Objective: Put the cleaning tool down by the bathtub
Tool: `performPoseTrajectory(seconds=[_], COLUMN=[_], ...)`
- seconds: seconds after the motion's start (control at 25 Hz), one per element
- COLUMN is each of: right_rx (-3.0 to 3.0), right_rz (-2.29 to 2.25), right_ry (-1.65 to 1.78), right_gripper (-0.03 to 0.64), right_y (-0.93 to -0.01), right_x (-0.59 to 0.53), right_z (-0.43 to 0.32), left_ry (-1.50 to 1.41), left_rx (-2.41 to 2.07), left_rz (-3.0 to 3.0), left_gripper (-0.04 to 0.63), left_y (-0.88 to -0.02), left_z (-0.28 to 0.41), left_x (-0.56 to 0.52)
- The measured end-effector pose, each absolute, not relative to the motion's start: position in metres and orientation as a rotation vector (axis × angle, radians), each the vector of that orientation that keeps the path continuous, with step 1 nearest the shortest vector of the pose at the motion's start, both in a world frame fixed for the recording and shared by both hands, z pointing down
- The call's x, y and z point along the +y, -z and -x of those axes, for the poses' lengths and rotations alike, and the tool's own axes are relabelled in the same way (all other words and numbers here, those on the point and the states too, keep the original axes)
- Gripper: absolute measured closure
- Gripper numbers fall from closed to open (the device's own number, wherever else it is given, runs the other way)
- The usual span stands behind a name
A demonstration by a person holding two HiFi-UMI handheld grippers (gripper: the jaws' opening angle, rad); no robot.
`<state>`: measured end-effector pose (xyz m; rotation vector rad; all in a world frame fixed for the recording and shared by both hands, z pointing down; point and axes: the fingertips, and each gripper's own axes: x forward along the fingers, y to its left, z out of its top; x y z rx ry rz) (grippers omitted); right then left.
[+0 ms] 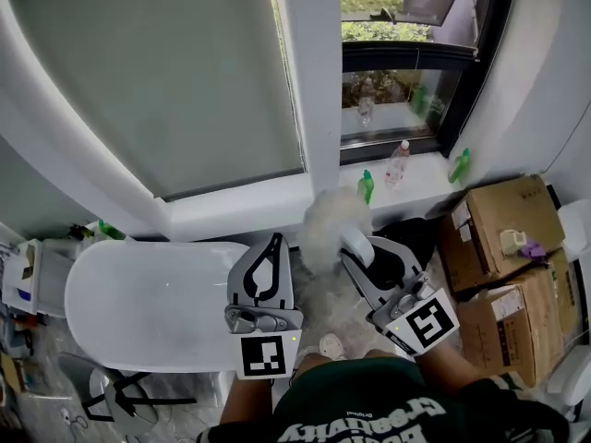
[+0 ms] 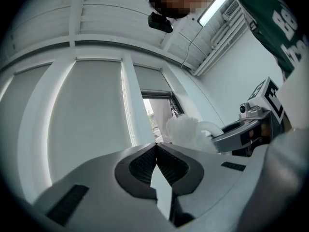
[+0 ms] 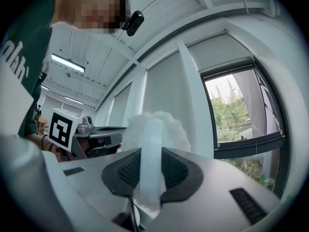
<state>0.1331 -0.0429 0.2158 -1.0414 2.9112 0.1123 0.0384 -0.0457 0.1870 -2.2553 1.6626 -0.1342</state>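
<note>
Right tongs point(image 3: 150, 164): clamped on the white handle of the cleaning tool point(image 3: 155, 125). The handle runs straight up between the two ribbed pads, and both press on it.
Left tongs point(image 2: 155, 151): drawn narrow, tips meeting, with nothing between them.
Cleaning tool: a fluffy white duster head on a pale handle. In the head view the head sticks out at 11 o'clock from the right tongs, in front of the wall below the windowsill point(image 1: 277, 206). In the left gripper view it shows at 2 o'clock of the shut tips.
Bathtub point(image 1: 97, 289): white and oval, lying at 9 o'clock of the cleaning tool and apart from it. The left tongs overlap its right end in the head view.
Tongs to each other: side by side, the left at 9 o'clock of the right, each with its marker cube at 6 o'clock, nearest the person.
Windowsill: a green bottle point(image 1: 367, 186) stands at 12 o'clock just behind the duster head, a clear bottle point(image 1: 397, 164) at 1 o'clock, and a second green bottle point(image 1: 459, 165) at 2 o'clock, farther along.
Cardboard boxes point(image 1: 503, 224): at 3 o'clock of the right tongs, one nearer the wall, one nearer the person.
Roller blind point(image 1: 157, 72): drawn down over the large pane at 11 o'clock.
</note>
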Motion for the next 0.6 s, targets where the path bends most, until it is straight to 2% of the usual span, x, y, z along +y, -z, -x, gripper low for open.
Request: performPoseTrajectory(seconds=[0.6], right_rx=[2.917], right_rz=[1.072], right_ry=[-0.063], right_gripper=[0.523], right_y=[-0.227], right_x=[-0.077], right_z=[-0.096], left_ry=[0.160], left_rx=[1.723], left_rz=[2.277], left_gripper=[0.586], left_y=[-0.208], left_z=[0.015], left_x=[-0.085])
